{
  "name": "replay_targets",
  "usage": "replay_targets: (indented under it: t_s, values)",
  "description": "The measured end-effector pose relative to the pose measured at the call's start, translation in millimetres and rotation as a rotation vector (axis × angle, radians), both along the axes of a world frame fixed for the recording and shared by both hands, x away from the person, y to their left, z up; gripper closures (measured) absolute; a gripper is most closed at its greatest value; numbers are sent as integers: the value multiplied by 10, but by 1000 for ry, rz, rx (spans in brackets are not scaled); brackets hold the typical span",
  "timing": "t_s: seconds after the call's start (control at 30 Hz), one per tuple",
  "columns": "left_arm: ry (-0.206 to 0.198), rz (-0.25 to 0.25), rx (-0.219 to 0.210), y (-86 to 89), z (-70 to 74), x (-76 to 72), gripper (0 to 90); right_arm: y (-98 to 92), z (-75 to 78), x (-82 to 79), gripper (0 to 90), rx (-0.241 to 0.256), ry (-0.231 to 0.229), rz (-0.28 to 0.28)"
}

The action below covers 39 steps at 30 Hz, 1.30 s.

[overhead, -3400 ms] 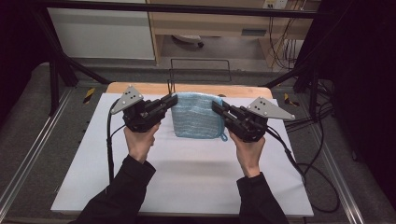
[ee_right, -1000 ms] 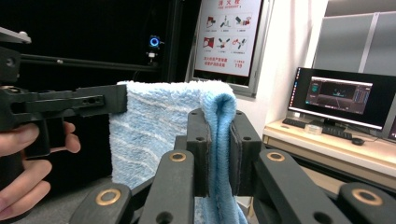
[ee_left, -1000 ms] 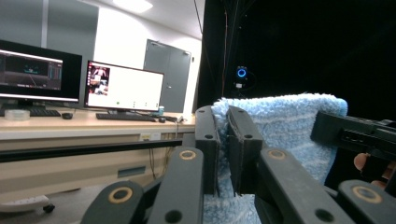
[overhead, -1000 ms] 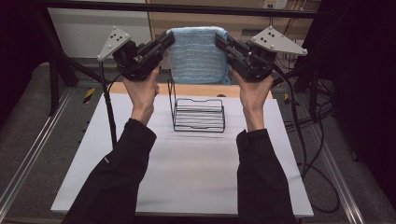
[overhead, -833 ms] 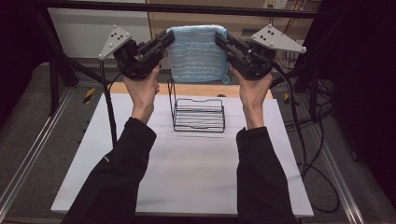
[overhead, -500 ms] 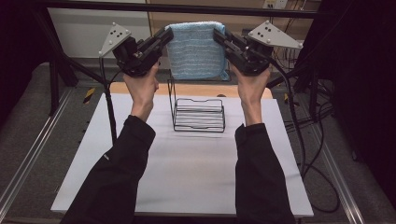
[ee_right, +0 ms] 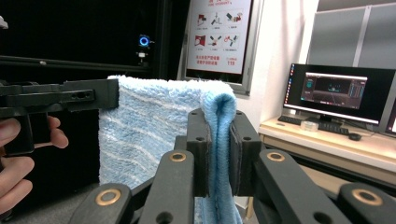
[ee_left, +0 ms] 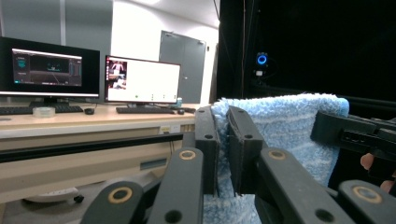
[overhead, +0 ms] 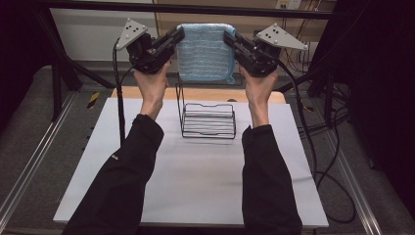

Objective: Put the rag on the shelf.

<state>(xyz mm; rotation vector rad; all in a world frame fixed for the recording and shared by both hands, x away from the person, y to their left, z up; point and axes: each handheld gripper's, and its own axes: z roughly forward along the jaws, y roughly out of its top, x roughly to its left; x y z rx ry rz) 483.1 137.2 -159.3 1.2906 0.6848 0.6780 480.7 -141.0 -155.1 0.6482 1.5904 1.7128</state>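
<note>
A: Status? Blue towel [overhead: 204, 53] hangs spread in the air above the wire rack [overhead: 208, 119], well clear of it.

B: Left gripper [overhead: 177, 36] and right gripper [overhead: 230, 39] each clenched on an upper corner. Lift looks done. Left to do, by my read: lower and drape it over the rack, let go.

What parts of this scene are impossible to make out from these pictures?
- Towel: its lower end is cut off by the bottom edge in both gripper views.
- Wire rack: the towel hides its upright's top in the high view.
- Monitor text: too small in the left gripper view.
- Poster wording: too small in the right gripper view.
</note>
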Motion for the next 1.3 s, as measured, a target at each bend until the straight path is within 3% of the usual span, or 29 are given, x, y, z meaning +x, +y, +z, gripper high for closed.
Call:
replay_targets:
  t_s: [0.3, 0.7, 0.9, 1.3]
  values:
    - [49, 12, 25, -84, -136, 204, 829, -51, -206, 161, 813, 3, 39, -30]
    - [78, 15, 36, -128, -201, 383, 828, -64, -284, 290, 813, -1, 59, -51]
    - [73, 13, 49, -162, -190, 409, 828, -89, -273, 333, 813, 1, 59, -61]
    - [117, -16, 80, -120, -457, 370, 826, -113, -531, 294, 813, -15, 108, -48]
